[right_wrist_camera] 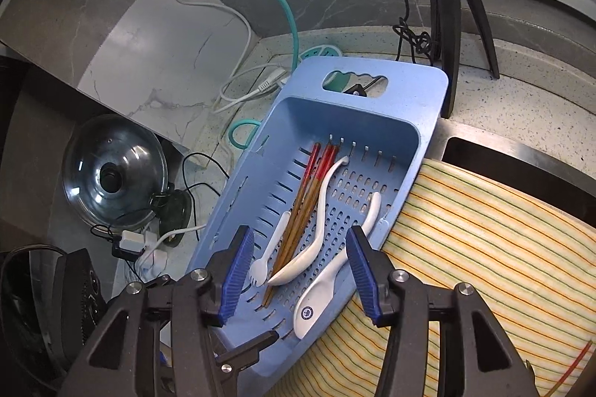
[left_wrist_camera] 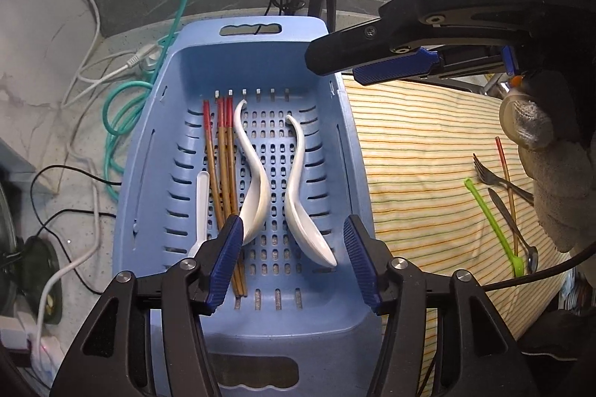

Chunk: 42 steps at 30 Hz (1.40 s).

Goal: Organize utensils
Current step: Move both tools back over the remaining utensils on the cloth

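A blue slotted basket (left_wrist_camera: pixel 260 24) holds several red-tipped wooden chopsticks (left_wrist_camera: pixel 223 173), two white ceramic spoons (left_wrist_camera: pixel 253 181) (left_wrist_camera: pixel 298 196) and a small white plastic spork (left_wrist_camera: pixel 201 207). My left gripper (left_wrist_camera: pixel 294 259) hovers open over the basket's near end, its pads gripping nothing. My right gripper (right_wrist_camera: pixel 300 270) is also open and empty, above the same basket (right_wrist_camera: pixel 409 88), where one spoon (right_wrist_camera: pixel 327 285) lies under it. On the striped cloth (left_wrist_camera: pixel 428 143) to the right lie a fork (left_wrist_camera: pixel 495 177), a green plastic spoon (left_wrist_camera: pixel 491 218), a metal utensil (left_wrist_camera: pixel 514 225) and one chopstick (left_wrist_camera: pixel 506 173).
White, teal and black cables (left_wrist_camera: pixel 123 121) lie on the speckled counter left of the basket. A black tripod (right_wrist_camera: pixel 450 24) stands behind it. A glass pot lid (right_wrist_camera: pixel 111 170) and plugs sit at the left. A gloved hand (left_wrist_camera: pixel 551 173) holds the right gripper.
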{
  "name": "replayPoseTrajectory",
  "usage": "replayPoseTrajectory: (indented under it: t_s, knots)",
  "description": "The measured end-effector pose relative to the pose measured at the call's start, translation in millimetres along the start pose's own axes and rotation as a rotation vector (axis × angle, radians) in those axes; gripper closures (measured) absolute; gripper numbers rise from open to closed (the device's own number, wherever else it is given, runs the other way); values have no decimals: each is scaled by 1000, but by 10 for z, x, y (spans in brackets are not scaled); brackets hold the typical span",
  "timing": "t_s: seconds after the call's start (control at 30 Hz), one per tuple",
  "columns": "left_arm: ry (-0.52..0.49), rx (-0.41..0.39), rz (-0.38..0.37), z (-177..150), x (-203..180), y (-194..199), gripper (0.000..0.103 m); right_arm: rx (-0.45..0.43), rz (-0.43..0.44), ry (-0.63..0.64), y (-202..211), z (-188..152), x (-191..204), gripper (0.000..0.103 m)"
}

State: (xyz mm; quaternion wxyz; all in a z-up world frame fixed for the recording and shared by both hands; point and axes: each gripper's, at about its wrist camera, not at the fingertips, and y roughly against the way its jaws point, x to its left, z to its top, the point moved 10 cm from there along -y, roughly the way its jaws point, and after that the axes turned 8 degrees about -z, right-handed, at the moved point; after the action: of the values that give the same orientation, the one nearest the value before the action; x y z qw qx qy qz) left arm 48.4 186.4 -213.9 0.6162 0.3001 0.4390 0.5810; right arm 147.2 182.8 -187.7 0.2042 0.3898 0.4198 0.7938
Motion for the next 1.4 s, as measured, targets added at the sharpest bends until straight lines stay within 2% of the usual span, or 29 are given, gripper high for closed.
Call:
replayPoseTrajectory:
  t_s: [0.33, 0.43, 0.7, 0.97, 1.17, 1.4]
  knots:
    - [-15, -48, 17, 68, -171, 236, 48, -57, 3, 29, 450, -96, -80, 55]
    - [-11, -72, -5, 70, -298, 309, 48, -74, -13, 43, 640, -172, -203, 55]
    - [8, -102, -78, -7, -726, 321, 48, -166, -95, 23, 1247, -363, -806, 55]
    - [5, -62, -154, -128, -1176, 81, 48, -241, -145, -44, 1742, -703, -1483, 55]
    - [-22, -27, -206, -210, -1526, -105, 48, -192, -160, -73, 1865, -1057, -1828, 55]
    - [-106, -2, -228, -85, -1805, -230, 48, -118, -155, -154, 1816, -1572, -2053, 55]
